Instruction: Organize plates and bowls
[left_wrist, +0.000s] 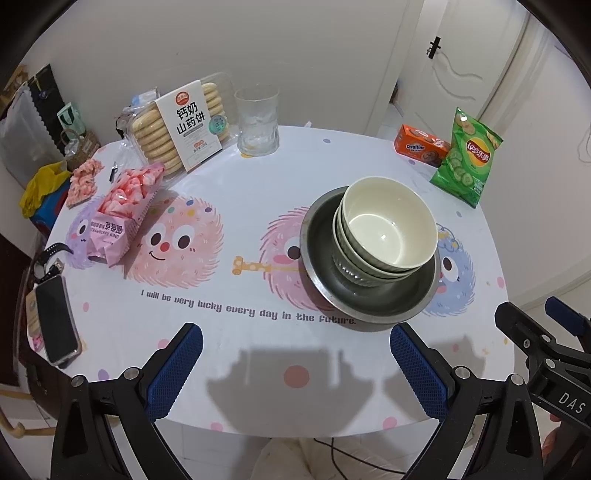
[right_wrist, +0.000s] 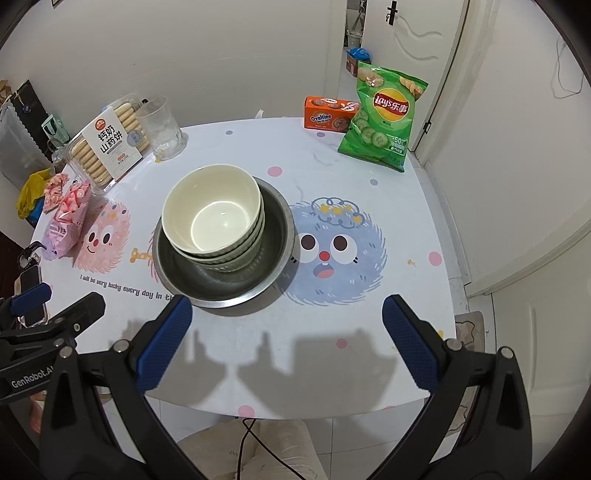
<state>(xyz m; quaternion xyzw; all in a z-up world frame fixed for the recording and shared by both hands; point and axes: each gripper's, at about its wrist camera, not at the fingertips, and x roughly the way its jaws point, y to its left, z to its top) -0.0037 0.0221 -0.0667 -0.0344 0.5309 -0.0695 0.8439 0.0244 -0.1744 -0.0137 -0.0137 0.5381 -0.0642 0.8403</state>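
Left gripper (left_wrist: 295, 363): fingers spread wide, holding nothing, above the table's near edge.
Right gripper (right_wrist: 286, 332): spread wide too, nothing between the fingers, just short of the metal plate (right_wrist: 275, 275).
Stacked bowls (right_wrist: 214, 216): cream, nested, sitting in the metal plate at mid-table (right_wrist: 406, 295).
Far side: Lay's chip bag (right_wrist: 384, 118), Ovaltine box (right_wrist: 327, 114), glass (right_wrist: 162, 129), biscuit pack (right_wrist: 107, 142).

lower bowls (right_wrist: 236, 254) hidden by top bowl (right_wrist: 212, 210); phone (right_wrist: 31, 295) behind left gripper (right_wrist: 55, 299)

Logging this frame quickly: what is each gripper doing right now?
Left gripper: open, holding nothing, above the near table edge.
Right gripper: open, holding nothing, just short of the round metal basin with stacked cream bowls.
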